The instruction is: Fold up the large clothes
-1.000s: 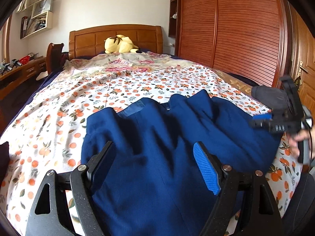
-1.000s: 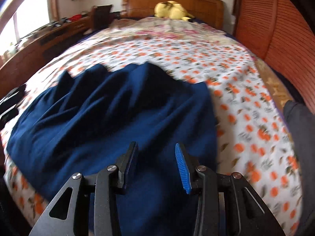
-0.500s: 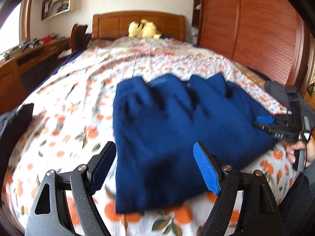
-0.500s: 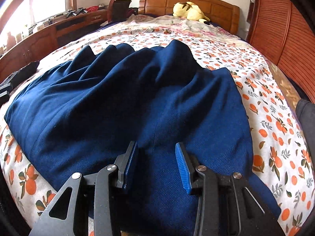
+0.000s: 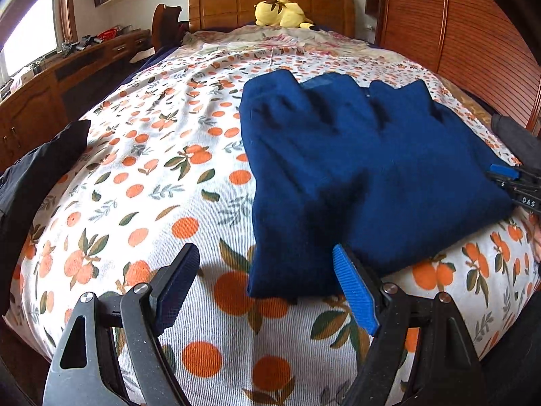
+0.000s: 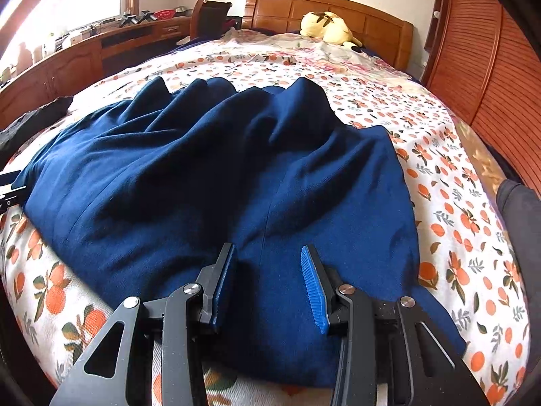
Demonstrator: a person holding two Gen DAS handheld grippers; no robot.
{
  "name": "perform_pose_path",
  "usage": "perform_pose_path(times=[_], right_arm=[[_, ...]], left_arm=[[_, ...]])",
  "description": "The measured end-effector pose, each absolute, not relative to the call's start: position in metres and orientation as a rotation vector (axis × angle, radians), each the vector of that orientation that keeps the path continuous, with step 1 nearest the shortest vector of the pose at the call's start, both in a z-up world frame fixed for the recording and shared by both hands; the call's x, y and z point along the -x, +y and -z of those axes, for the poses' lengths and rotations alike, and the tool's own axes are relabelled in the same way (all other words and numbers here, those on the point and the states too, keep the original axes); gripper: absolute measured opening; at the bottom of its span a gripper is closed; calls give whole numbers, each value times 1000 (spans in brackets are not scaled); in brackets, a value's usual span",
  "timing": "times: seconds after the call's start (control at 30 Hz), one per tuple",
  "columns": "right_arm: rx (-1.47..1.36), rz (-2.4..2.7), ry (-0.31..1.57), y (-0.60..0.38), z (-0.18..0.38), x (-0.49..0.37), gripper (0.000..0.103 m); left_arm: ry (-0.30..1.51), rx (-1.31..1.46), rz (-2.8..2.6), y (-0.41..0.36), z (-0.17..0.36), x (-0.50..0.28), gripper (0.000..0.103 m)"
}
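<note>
Right tool (image 6: 267, 287) above navy garment (image 6: 236, 176).

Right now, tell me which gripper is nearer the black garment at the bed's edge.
Left. The left gripper hovers by the blue garment's near-left corner, closest to the black garment. The right gripper sits over the blue garment's opposite side.

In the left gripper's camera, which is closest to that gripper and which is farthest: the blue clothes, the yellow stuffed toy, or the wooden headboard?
From the left gripper:
1. Blue clothes: nearest, its corner lies just ahead of the fingers, toward the right.
2. Yellow stuffed toy: far up the bed, at its head.
3. Wooden headboard: right behind the toy, farthest.
</note>
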State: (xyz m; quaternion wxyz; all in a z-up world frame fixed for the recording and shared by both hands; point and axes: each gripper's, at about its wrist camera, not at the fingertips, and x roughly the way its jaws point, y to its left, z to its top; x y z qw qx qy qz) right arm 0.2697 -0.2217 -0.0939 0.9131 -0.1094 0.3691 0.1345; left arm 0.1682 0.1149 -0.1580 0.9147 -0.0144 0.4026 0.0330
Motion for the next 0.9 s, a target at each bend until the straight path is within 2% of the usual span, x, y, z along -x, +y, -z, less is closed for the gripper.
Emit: perform_pose_path(times=[0.2,0.23,0.27,0.3,0.33,0.37,0.43,0.63,0.9], right_arm=[[206,-308,755,-227,92,-265,41],[202,-312,753,-229,91,-264,41],[198,-316,750,-230,90,-262,41],[195,-319,748,-232,89,-260,41],[192,-323,745,-233,88,-258,41],[191,-326,741,-235,87,-256,41],[192,-331,733,-240,85,-250,41],[171,-310,708,-269,77,-235,41],[129,-216,699,-324,77,-214,41]], left_arm=[[840,46,-74,116,161,-167,81],[844,46,-71,115,161,-167,78],[852,53,-48,114,160,-168,64],[870,71,-2,114,159,-170,56],[883,85,28,112,158,-171,38],[897,91,39,110,154,-173,26],[885,70,29,104,141,-174,16],[772,-74,8,59,64,-190,12],[642,-225,195,-76,-23,-244,11]])
